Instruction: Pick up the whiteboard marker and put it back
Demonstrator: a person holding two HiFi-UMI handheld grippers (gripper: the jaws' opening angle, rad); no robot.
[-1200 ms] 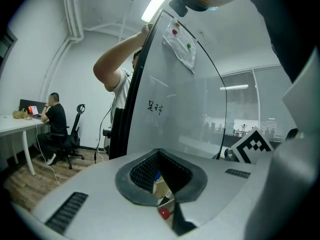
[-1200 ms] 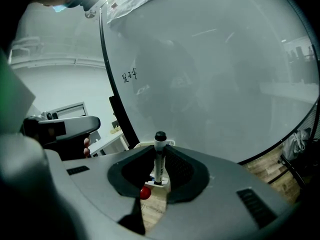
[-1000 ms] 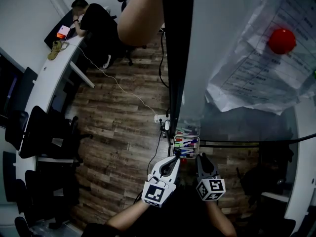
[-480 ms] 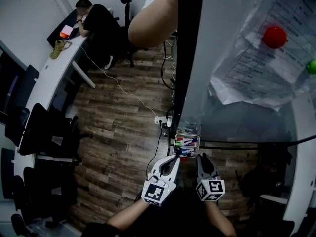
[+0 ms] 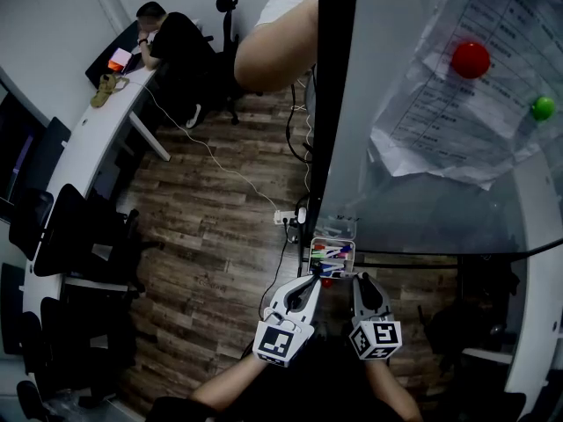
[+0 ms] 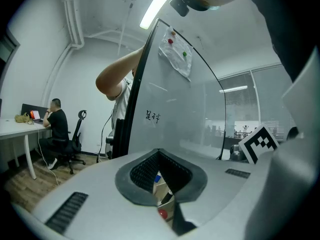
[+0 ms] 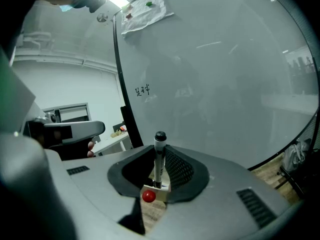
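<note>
My right gripper [image 7: 158, 165] is shut on a whiteboard marker [image 7: 159, 145], which stands upright between the pads with its black cap on top. Beyond it sits a small tray [image 7: 163, 187] with a red round knob [image 7: 148, 196] at its front. From above, the tray [image 5: 349, 246] holds several coloured markers at the foot of the whiteboard [image 5: 396, 69]. Both grippers hover just short of it, the left gripper [image 5: 310, 283] beside the right gripper [image 5: 359, 281]. In its own view the left gripper [image 6: 161, 157] has its tips together and holds nothing.
A paper sheet [image 5: 457, 104] hangs on the board under a red magnet [image 5: 471, 60] and a green magnet [image 5: 543, 107]. Someone's bare arm [image 5: 273, 51] reaches past the board's edge. A power strip [image 5: 290, 217] with cables lies on the wood floor. Desk [image 5: 84, 139] and chairs stand at left.
Both grippers and the held marker stay nearly still. The head view has drifted, so the paper and red magnet sit further left and the green magnet has come into sight.
</note>
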